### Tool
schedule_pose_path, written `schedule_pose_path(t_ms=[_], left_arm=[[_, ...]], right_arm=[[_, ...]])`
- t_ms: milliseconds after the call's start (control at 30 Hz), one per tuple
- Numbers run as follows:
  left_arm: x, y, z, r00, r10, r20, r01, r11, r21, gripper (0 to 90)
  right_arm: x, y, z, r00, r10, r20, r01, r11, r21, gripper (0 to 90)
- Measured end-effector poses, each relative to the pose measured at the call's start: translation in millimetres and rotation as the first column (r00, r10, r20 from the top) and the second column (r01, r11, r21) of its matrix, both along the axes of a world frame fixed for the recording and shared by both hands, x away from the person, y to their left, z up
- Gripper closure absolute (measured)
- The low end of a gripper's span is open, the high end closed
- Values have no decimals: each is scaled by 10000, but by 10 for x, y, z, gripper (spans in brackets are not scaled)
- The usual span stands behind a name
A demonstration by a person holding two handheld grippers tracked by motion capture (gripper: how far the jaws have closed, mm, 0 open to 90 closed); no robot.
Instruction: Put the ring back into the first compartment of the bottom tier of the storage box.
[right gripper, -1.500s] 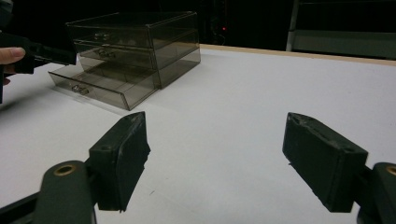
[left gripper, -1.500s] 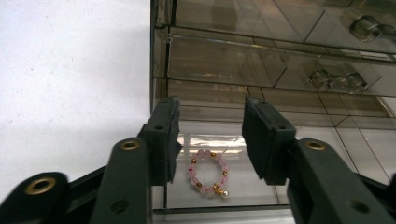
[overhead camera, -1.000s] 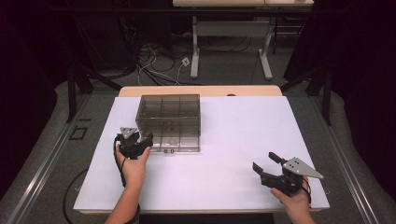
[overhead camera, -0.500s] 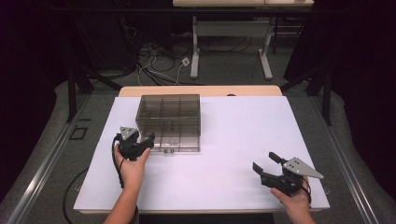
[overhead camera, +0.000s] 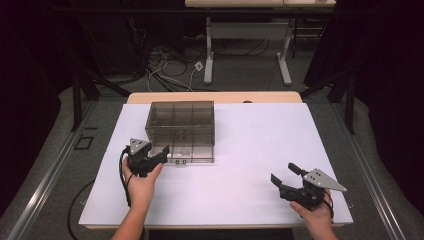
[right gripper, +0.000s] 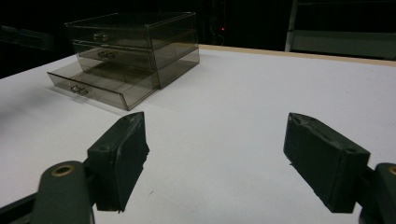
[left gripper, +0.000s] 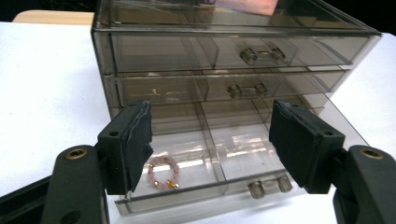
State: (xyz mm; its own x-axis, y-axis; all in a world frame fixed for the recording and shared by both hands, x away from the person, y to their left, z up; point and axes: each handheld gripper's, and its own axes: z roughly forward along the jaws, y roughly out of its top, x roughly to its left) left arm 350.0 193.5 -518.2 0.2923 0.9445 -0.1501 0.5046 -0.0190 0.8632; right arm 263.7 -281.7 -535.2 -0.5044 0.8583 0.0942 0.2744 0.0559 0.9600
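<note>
A smoky clear drawer box [overhead camera: 181, 120] [left gripper: 224, 51] [right gripper: 140, 32] with three drawers stands on the white table [overhead camera: 260, 135]. Its bottom drawer [left gripper: 233, 154] [overhead camera: 192, 157] is pulled out. A pink bead bracelet [left gripper: 163, 171] lies in that drawer's front left compartment. My left gripper [overhead camera: 160, 154] [left gripper: 210, 140] hovers just in front of the drawer; its jaws have just been opening and hold nothing. My right gripper [overhead camera: 283, 173] [right gripper: 215, 149] rests open near the table's front right, with nothing between its pads.
A wooden strip [overhead camera: 215, 97] runs along the table's far edge. Beyond it, desk legs [overhead camera: 208, 55] and loose cables [overhead camera: 165, 65] lie on the dark floor. Bare white surface stretches between the box and the right gripper.
The left gripper has risen slightly at the drawer front and its jaws stand a little wider. The right gripper has kept still.
</note>
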Motion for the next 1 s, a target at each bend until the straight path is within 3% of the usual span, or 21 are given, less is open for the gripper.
schedule_pose_path(t_ms=[533,1000], left_arm=[[-122,-114,-64,9978,-664,11,664,9977,-136,322],[-205,-196,-127,9955,-903,-288,902,9959,-41,482]], right_arm=[[-3,4,1,10000,-7,17,7,10000,6,211],[-11,0,8,10000,2,62,-3,9999,110,211]])
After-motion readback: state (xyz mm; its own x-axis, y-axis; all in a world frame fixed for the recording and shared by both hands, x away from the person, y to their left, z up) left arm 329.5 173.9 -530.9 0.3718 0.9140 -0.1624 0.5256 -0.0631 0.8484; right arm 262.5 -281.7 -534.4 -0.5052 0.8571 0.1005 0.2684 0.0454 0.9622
